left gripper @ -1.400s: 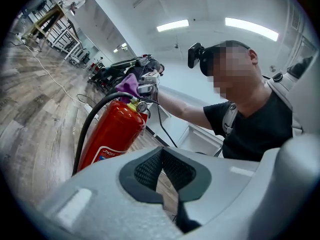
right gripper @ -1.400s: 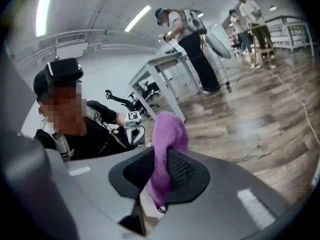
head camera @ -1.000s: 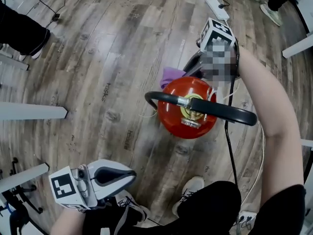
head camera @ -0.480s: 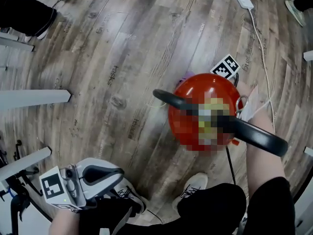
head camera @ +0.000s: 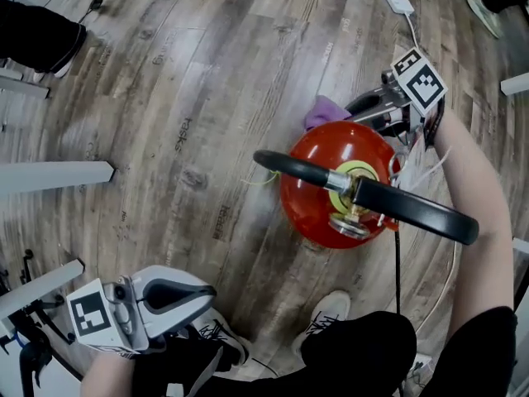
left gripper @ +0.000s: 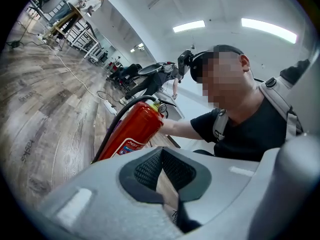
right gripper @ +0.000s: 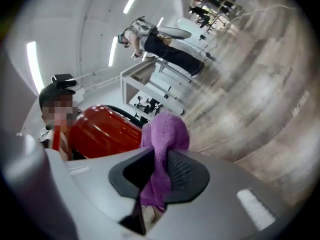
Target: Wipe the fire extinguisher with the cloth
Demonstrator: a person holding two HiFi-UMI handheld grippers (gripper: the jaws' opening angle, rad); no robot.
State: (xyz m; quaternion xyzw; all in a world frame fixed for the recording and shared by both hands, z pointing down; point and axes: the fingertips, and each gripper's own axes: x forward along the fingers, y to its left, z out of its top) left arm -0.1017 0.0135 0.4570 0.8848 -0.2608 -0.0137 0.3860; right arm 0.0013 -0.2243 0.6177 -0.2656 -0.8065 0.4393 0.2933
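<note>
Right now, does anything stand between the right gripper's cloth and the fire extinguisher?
Nothing visible does. The right gripper grips the purple cloth right beside the red fire extinguisher; whether they touch is unclear.

- the right gripper [head camera: 357,108], half a second ago sunk behind the fire extinguisher [head camera: 318,180] with only its marker cube [head camera: 421,79] showing, now shows again at the far side;
- the purple cloth [head camera: 324,112] in its jaws, then a mere sliver, now peeks out beside the red shoulder
</note>
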